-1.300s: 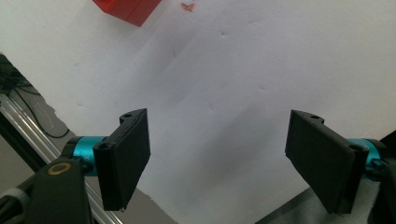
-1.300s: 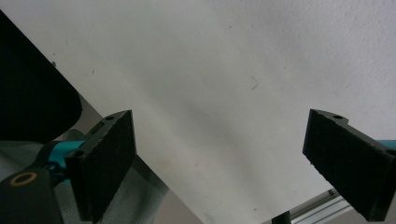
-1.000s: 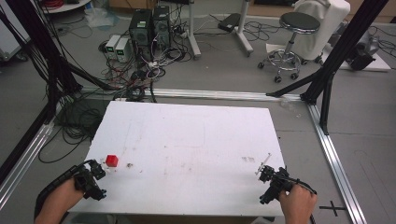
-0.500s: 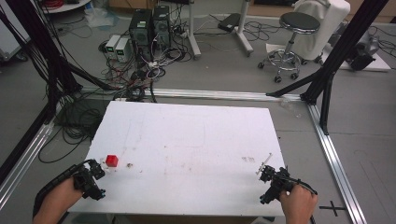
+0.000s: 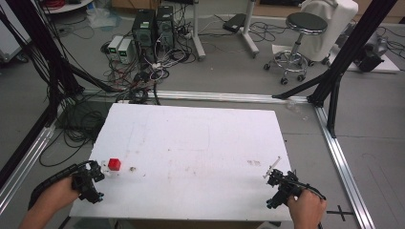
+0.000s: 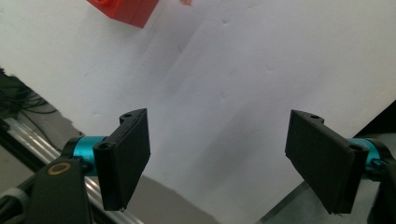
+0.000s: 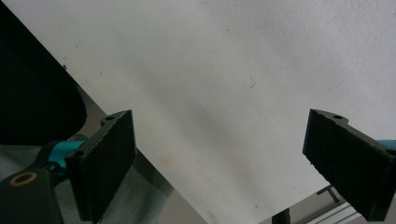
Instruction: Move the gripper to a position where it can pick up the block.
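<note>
Lying flat across the middle of the high view is a white table (image 5: 200, 157), a matte rectangular board whose surface carries faint scuffs, a few small dark specks and a pale brownish smudge. Near its front left corner sits a small red block (image 5: 114, 164), boxy and hard-edged with a glossy plastic look; the left gripper view catches one corner of the block at the top edge of the frame, well ahead of the jaws. The left gripper (image 5: 88, 180) rests at the table's front left corner, just beside the block but apart from it, held in the person's left hand (image 5: 57, 193) with the forearm coming in from the bottom left. Its two flat, black, slab-like jaws, backed by teal metal fittings, stand wide apart with nothing between them but bare white board. The right gripper (image 5: 282, 183) sits near the front right corner, gripped by the right hand (image 5: 306, 210), its nose angled towards the table's middle. Its own jaws, thick black pads with a slightly grainy face, are likewise spread wide and hold nothing, the table's edge running diagonally beneath them.
</note>
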Motion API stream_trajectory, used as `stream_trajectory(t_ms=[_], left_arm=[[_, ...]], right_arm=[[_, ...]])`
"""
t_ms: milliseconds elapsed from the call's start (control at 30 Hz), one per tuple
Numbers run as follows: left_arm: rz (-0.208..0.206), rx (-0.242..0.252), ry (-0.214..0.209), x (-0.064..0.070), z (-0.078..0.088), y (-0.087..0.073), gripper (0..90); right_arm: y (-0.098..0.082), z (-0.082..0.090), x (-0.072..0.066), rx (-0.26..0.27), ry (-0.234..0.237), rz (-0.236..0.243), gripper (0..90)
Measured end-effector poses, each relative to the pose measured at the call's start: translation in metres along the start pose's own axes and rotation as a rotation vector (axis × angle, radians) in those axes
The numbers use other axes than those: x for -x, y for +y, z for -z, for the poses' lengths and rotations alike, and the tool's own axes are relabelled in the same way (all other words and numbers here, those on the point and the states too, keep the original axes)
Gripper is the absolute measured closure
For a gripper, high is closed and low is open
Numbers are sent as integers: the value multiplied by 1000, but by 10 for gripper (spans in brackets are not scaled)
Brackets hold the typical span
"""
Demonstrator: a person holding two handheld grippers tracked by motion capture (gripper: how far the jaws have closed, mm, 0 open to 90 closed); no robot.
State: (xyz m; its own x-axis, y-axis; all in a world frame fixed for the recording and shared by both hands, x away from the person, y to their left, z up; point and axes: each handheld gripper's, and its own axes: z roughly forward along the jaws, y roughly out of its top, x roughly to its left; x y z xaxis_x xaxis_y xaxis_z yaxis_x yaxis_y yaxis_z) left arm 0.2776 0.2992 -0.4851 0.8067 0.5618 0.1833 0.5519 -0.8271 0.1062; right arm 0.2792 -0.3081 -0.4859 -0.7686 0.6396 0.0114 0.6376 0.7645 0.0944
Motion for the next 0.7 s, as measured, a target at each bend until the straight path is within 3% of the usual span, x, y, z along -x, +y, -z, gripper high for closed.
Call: stream_trajectory(t_ms=[267, 367, 633, 700], left_arm=[[-73, -13, -9, -9, 6, 4, 224], [-137, -10, -22, -17, 10, 8, 224], [-221, -10, -18, -32, 17, 18, 224], [-259, -5, -23, -37, 18, 21, 223]], right_arm=[[0, 0, 0, 5, 1, 5, 89], [0, 1, 0, 7, 0, 2, 89], [-3, 1, 2, 17, 2, -2, 89], [-3, 1, 2, 19, 4, -10, 89]])
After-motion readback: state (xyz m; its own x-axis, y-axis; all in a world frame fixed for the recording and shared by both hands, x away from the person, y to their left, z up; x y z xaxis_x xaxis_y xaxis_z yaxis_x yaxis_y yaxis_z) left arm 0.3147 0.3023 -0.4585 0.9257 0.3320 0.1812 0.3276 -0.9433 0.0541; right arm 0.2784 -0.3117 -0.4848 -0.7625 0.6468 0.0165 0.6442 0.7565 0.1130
